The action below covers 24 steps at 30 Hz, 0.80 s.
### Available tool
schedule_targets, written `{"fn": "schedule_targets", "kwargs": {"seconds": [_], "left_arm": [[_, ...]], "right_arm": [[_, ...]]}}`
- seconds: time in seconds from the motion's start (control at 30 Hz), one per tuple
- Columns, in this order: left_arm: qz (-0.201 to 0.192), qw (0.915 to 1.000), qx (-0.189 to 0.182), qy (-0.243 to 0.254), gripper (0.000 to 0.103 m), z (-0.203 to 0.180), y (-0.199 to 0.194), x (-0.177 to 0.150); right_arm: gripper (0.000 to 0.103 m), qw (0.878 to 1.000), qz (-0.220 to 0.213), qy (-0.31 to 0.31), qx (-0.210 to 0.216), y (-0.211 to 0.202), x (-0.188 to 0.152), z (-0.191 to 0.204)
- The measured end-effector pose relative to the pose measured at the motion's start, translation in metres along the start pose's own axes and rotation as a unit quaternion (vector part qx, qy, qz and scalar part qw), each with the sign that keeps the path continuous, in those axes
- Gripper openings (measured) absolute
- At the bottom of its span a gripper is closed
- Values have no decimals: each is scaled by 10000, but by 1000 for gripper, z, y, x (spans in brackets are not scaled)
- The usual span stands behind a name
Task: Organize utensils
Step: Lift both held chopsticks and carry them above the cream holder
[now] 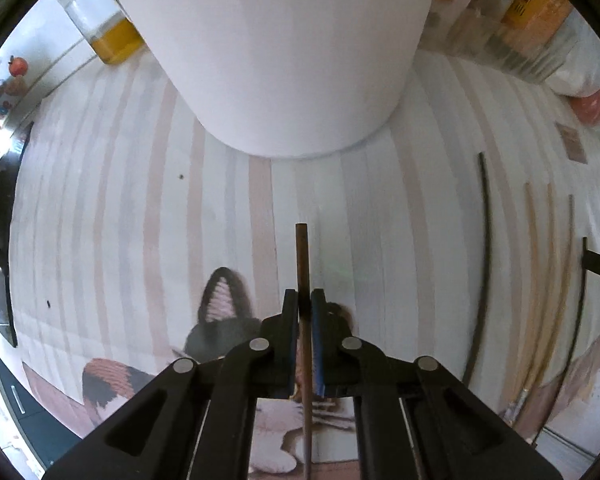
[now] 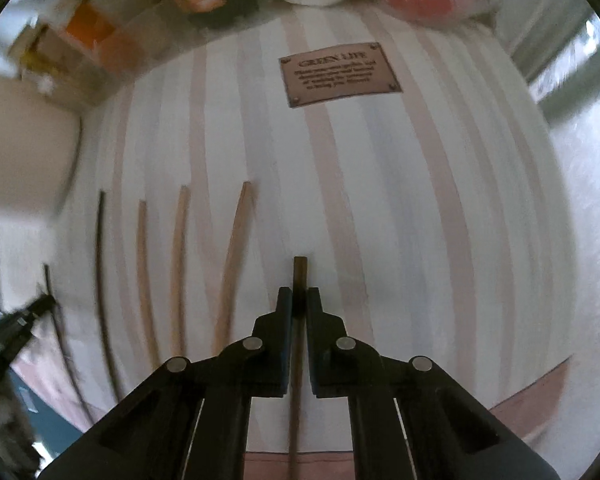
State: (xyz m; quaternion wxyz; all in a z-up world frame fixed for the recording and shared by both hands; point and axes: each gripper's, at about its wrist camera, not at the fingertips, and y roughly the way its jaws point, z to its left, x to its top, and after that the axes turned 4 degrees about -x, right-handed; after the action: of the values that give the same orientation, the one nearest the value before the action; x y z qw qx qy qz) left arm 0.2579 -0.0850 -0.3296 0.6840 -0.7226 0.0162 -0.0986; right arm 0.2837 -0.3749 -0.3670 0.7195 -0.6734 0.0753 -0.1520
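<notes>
Chopsticks, 2 slim dark-brown sticks [image 1: 302, 256] [image 2: 300, 270], sit clamped in each gripper's closed jaws.

My two wrist cameras look straight down, close above the striped tablecloth [image 1: 380, 208]; both share the loose chopsticks [image 2: 180, 264], at three o'clock left, nine o'clock right.

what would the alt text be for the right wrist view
The right gripper holds a dark chopstick between its fingers, pointing down at a striped tablecloth. Five more chopsticks lie in a row to the left, and a brown label is printed on the cloth ahead.
</notes>
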Motion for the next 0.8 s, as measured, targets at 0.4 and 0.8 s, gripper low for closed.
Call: {"fn": "schedule_targets", "kwargs": {"seconds": [0.4, 0.8], "left_arm": [[-1306, 9913, 89, -109, 4, 40, -112, -7], [-2042, 9788, 150, 13, 3, 33, -182, -16]], "right_arm": [[6, 9931, -1090, -282, 337, -88, -14, 48], [6, 9728, -2026, -880, 699, -164, -25, 95]]}}
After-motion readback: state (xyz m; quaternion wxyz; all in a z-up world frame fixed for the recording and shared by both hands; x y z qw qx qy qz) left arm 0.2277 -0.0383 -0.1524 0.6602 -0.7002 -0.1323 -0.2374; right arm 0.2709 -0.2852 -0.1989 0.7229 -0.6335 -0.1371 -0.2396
